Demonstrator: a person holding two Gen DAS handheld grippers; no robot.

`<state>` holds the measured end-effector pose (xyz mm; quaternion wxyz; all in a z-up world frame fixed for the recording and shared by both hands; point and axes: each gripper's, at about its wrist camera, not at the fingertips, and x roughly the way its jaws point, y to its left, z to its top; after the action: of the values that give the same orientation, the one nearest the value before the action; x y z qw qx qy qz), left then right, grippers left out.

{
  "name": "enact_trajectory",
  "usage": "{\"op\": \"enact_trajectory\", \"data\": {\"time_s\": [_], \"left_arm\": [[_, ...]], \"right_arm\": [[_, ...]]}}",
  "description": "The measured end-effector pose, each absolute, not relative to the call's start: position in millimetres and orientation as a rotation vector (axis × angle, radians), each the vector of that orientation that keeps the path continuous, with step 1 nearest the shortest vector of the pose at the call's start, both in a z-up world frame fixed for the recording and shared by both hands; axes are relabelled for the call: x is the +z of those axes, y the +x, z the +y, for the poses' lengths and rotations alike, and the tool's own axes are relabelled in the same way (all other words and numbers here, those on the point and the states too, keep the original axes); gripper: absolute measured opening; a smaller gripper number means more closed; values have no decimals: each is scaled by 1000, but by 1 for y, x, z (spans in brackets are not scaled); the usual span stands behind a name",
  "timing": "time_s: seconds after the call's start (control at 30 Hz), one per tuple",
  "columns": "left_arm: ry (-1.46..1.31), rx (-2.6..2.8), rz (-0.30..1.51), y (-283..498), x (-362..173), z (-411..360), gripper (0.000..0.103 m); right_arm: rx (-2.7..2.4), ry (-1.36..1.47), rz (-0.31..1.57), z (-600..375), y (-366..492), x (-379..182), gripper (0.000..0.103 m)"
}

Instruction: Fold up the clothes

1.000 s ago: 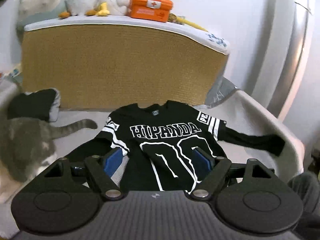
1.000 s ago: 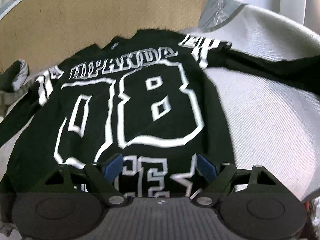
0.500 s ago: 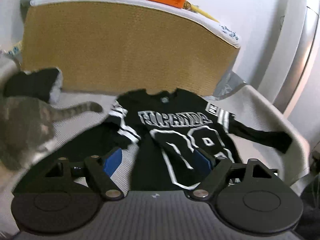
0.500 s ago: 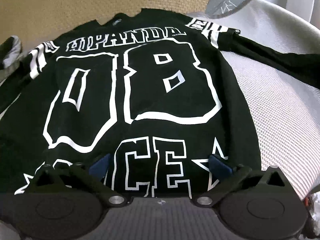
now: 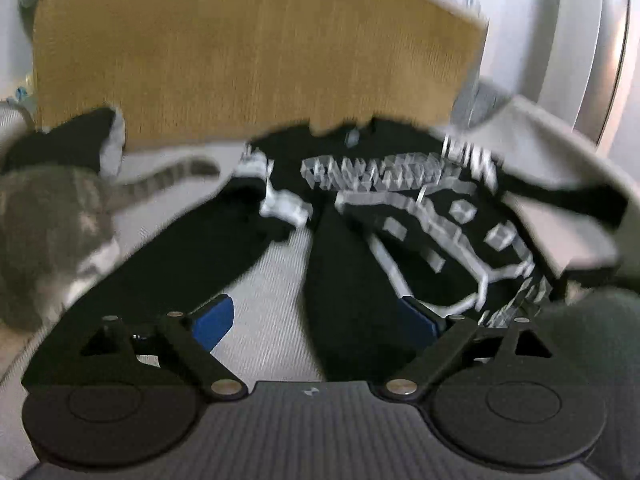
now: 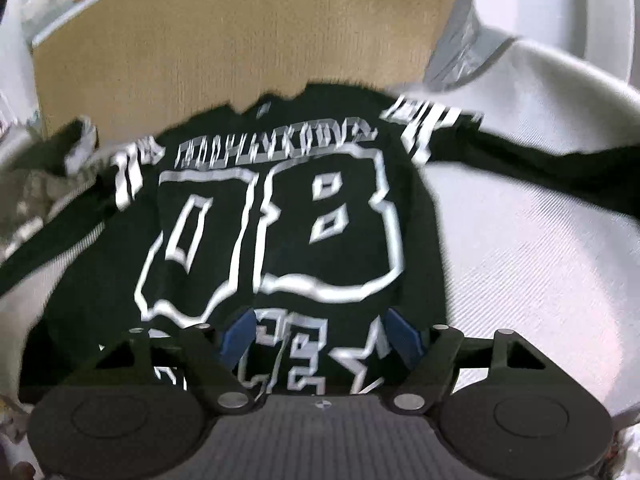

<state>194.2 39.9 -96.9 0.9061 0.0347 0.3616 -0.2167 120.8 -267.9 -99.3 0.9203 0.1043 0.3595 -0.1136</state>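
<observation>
- At your far left a grey cat sits on the pale bedcover, its striped tail stretched toward the shirt; a dark bundle lies behind it against the tan headboard.
- Your left gripper hangs above the cover with its blue fingers spread wide and nothing between them; it looks over the gap between the left sleeve and the shirt's body.
- The black jersey lies spread flat in the middle of the cover, print side up, collar toward the headboard, both sleeves stretched out sideways. No crease or overlap shows, so you should judge every fold as left to make.
- Your right gripper hovers just over the hem end, fingers parted and empty, the lower lettering showing between them.
- At the far right, the right sleeve runs out across the cover. Both views are blurred, so fine wrinkles cannot be told.
</observation>
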Motion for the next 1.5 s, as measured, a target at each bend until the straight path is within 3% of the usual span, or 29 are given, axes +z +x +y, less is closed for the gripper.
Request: {"op": "enact_trajectory", "data": {"time_s": [0.13,0.3,0.63,0.73,0.8,0.97,1.03,1.5], "left_arm": [[-41,-444,825,205,-128,60,90],[-24,-394,840,205,-145,78,89],[-80,-285,793,184,-149,91,89],[-11,-285,770,184,-145,86,89],[12,-288,762,184,-143,84,89],[18,-293,785,186,-148,82,89],[32,-295,788,186,-151,81,89],[14,-302,817,191,-159,85,89]], "right_arm": [[-246,149,745,-297,106,-89,76],[-250,312,801,-323,81,-113,65],[-226,258,877,-279,76,-152,58],[-267,199,893,-277,80,-161,45],[-272,224,876,-281,78,-163,44],[-325,269,844,-293,69,-163,12],[-371,289,829,-298,64,-161,6],[-610,387,743,-327,34,-150,6]]}}
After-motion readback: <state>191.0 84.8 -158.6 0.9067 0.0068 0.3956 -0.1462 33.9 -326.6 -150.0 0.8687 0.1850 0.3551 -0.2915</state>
